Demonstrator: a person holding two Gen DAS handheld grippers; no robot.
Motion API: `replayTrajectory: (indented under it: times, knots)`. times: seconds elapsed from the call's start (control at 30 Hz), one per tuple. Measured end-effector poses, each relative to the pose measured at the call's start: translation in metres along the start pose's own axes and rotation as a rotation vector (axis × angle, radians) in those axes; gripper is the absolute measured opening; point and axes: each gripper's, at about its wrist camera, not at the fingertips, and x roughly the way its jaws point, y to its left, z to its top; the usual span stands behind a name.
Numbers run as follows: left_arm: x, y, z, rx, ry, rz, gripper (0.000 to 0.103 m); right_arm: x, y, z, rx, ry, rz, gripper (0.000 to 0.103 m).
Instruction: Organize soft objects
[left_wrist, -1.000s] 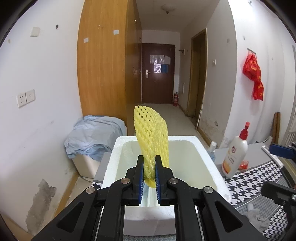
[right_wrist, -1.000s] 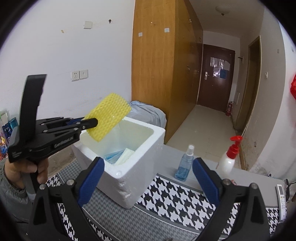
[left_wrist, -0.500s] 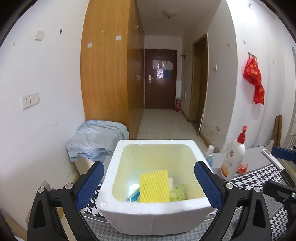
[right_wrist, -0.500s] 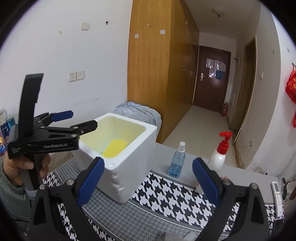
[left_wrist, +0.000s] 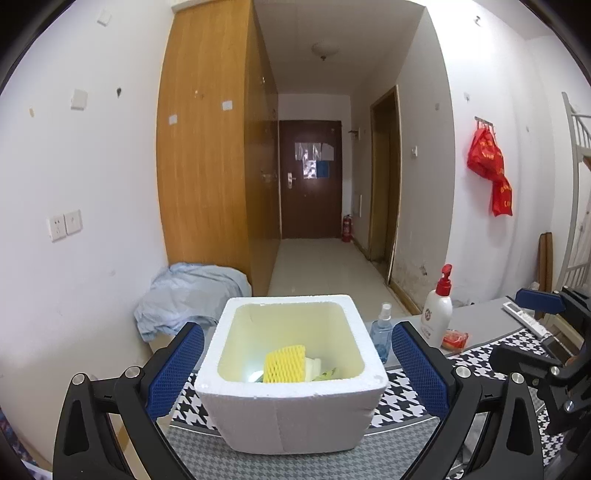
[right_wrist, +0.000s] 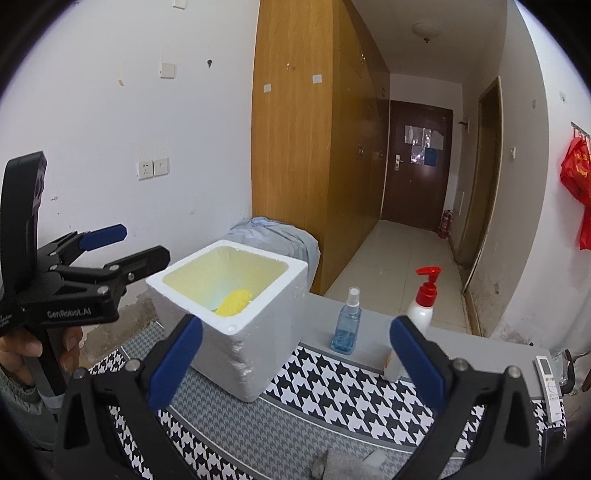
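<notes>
**Yellow foam net inside white foam box, both grippers spread and empty**

Houndstooth mat (right_wrist: 332, 391) across the grey table (right_wrist: 373, 332), largest surface in both views; near its left end, a white foam box (left_wrist: 291, 406), upright and open-topped, resting on the mat; inside the box, on top of pale soft items too hidden to name, the yellow foam net (left_wrist: 285, 363), seen from the right wrist as a yellow patch low against the near wall (right_wrist: 234, 302).

Left gripper (left_wrist: 295, 369) just in front of the box, blue pads wide apart on either side of it, holding nothing; same gripper visible from the right wrist (right_wrist: 144, 247), beside the box's left rim, apart from it; right gripper (right_wrist: 295, 362) likewise wide open and empty, over the mat, right of the box.

Behind the box's right side, a lotion pump bottle (left_wrist: 437, 314) with red top; between it and the box, a small blue spray bottle (left_wrist: 381, 334); at the table's far right edge, a white remote (right_wrist: 550, 380).
</notes>
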Motion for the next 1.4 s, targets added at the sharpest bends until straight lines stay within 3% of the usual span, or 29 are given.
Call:
replayTrajectory:
  times: [0.77,1.4]
  knots:
    - [-0.08,-0.028,0.001,0.03,-0.082,-0.006,0.102,-0.061,0.005,-0.011,0.007,-0.067,0.006,0.103]
    - [-0.091,-0.041,-0.037,-0.004,-0.089,-0.016,0.102,-0.09,-0.003,-0.041,0.032,-0.087,-0.025,0.103]
